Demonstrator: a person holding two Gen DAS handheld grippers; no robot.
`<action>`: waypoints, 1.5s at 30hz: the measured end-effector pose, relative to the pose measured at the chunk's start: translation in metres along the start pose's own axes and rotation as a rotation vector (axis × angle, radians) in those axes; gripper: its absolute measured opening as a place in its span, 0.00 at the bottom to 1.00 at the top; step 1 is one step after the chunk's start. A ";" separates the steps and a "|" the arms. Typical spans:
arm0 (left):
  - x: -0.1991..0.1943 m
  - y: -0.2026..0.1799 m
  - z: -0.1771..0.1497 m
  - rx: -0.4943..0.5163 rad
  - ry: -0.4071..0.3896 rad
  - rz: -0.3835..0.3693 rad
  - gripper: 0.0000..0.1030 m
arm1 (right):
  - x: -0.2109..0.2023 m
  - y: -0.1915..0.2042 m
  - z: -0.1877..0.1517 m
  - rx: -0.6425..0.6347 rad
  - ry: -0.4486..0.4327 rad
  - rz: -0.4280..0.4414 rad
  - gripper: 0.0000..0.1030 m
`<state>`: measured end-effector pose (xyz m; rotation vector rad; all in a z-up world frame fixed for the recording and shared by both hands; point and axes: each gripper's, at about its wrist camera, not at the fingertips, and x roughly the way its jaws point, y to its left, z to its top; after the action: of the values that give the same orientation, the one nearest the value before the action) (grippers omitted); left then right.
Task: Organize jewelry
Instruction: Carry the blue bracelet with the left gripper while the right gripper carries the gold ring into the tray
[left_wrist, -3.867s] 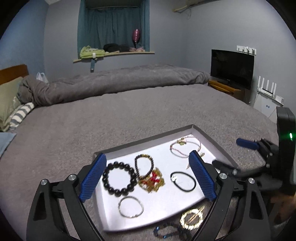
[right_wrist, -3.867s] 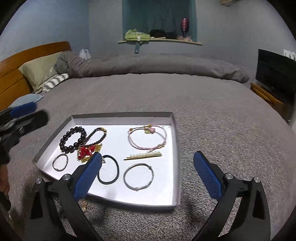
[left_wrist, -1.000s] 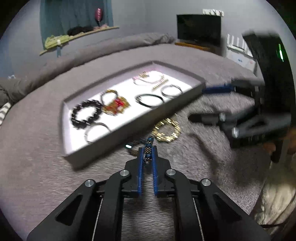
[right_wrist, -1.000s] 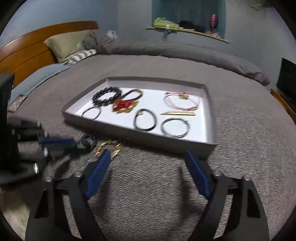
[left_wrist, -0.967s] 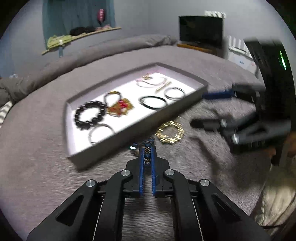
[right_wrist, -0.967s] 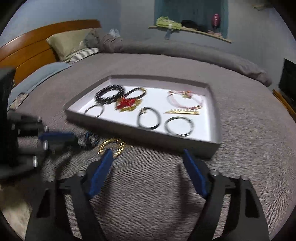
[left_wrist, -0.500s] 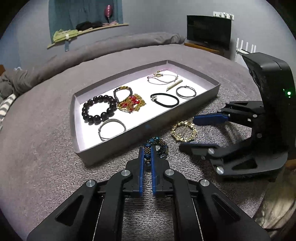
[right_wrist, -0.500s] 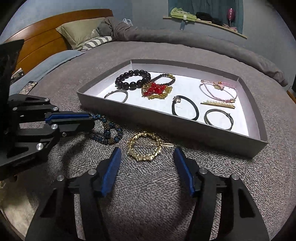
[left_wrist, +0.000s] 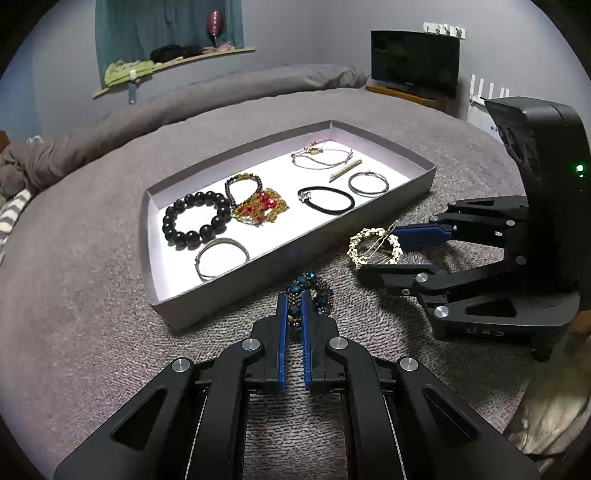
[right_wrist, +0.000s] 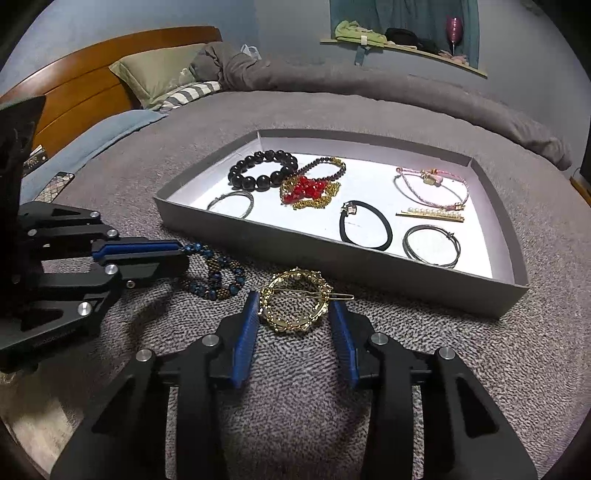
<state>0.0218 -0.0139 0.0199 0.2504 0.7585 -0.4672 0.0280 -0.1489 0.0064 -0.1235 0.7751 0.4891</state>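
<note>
A grey tray lies on the grey bed and holds several bracelets, a hair tie and a pearl clip. My left gripper is shut on a blue and bronze beaded bracelet that lies on the blanket in front of the tray. My right gripper is open, its fingers either side of a gold ring-shaped hair clip lying on the blanket.
The tray's near wall stands just beyond both pieces. A pillow and wooden headboard are at the far left, a TV at the far right. Phones lie on the bed's left.
My right gripper has moved forward and down, so its fingers now flank the gold clip. My left gripper stays shut on the beaded bracelet and has barely moved.
</note>
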 end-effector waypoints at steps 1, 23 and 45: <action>-0.001 0.000 0.001 -0.001 -0.004 -0.003 0.07 | -0.005 -0.001 0.001 0.002 -0.013 0.002 0.38; -0.045 0.003 0.090 0.009 -0.242 0.037 0.07 | -0.024 -0.083 0.046 0.156 -0.151 -0.119 0.38; 0.065 0.044 0.059 -0.143 0.074 -0.036 0.07 | 0.034 -0.083 0.076 0.165 -0.041 -0.072 0.38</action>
<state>0.1193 -0.0187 0.0176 0.1210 0.8659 -0.4368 0.1361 -0.1873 0.0311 0.0122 0.7654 0.3568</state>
